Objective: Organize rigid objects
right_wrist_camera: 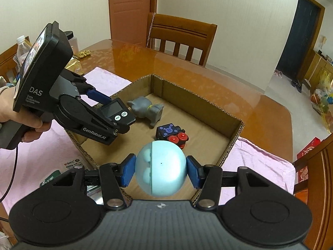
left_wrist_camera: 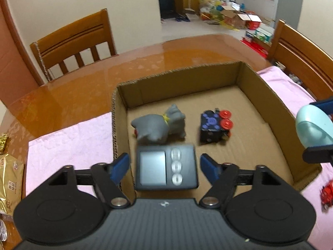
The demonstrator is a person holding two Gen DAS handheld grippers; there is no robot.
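L fingers [left_wrist_camera: 164, 167] apart, timer [left_wrist_camera: 165, 167] prob. loose | R fingers [right_wrist_camera: 160, 171] clamp ball [right_wrist_camera: 160, 168]

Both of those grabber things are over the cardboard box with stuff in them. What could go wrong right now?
The timer sits loose between the left fingers, so it may drop onto the grey toy animal just beyond it. The round blue egg-shaped case is smooth and could slip from the right fingers or roll into the black block toy.

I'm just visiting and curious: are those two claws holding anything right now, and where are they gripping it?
The right gripper pinches the pale blue egg-shaped case by its two sides. The left gripper stands open around the black timer, not gripping.
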